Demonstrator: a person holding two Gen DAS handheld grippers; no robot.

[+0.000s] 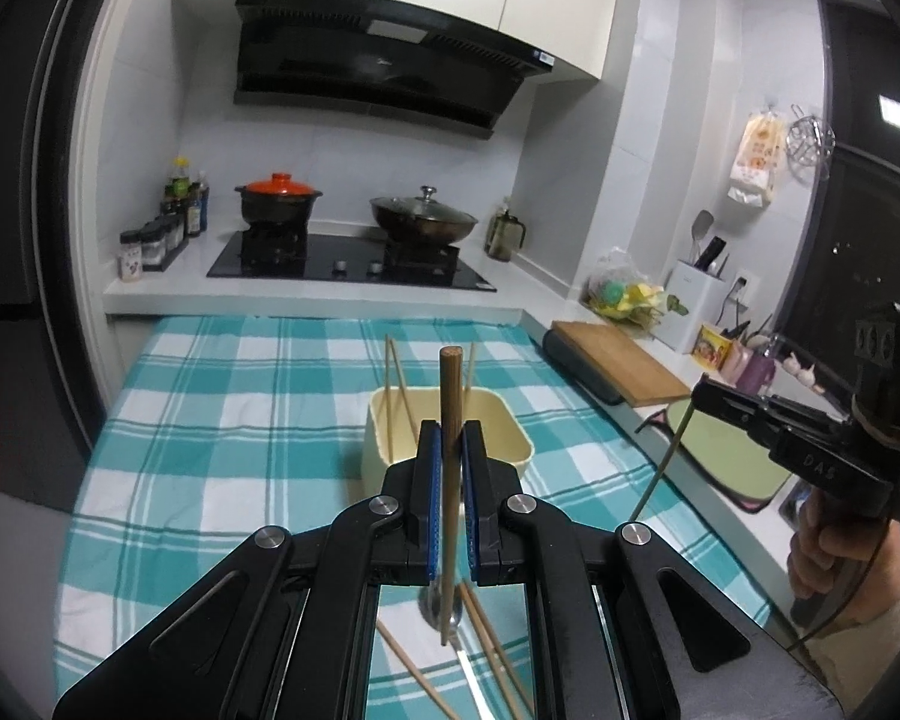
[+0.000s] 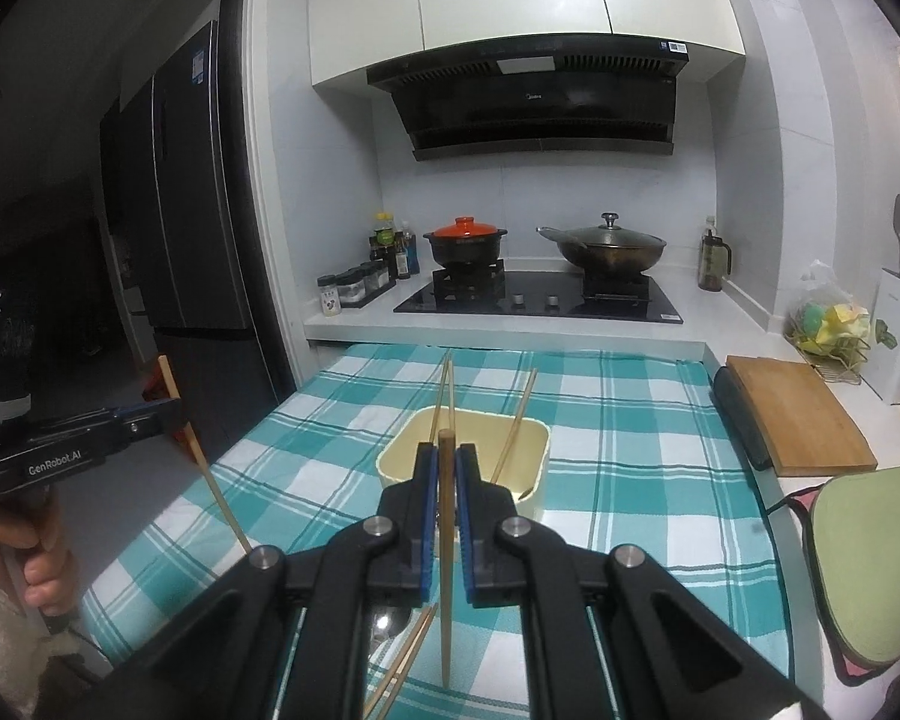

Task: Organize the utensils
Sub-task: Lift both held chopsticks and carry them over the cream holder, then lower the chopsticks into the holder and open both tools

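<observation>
I see the surface under a teal checked cloth; a cream tub mid-surface, loose chopsticks and a spoon at the near edge.

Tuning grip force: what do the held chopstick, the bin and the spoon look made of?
Chopstick in the left gripper: wood or bamboo, matte brown, faint grain. Bin: probably plastic, smooth cream, rounded moulded corners. Spoon on the cloth: looks like polished metal, shiny reflective bowl.

White letters reading "GenRobot.AI" are showing on the side of the left gripper. The letters "DAS" are standing on the right gripper. A small word is sitting on the hood, but it is too tiny to read.
</observation>
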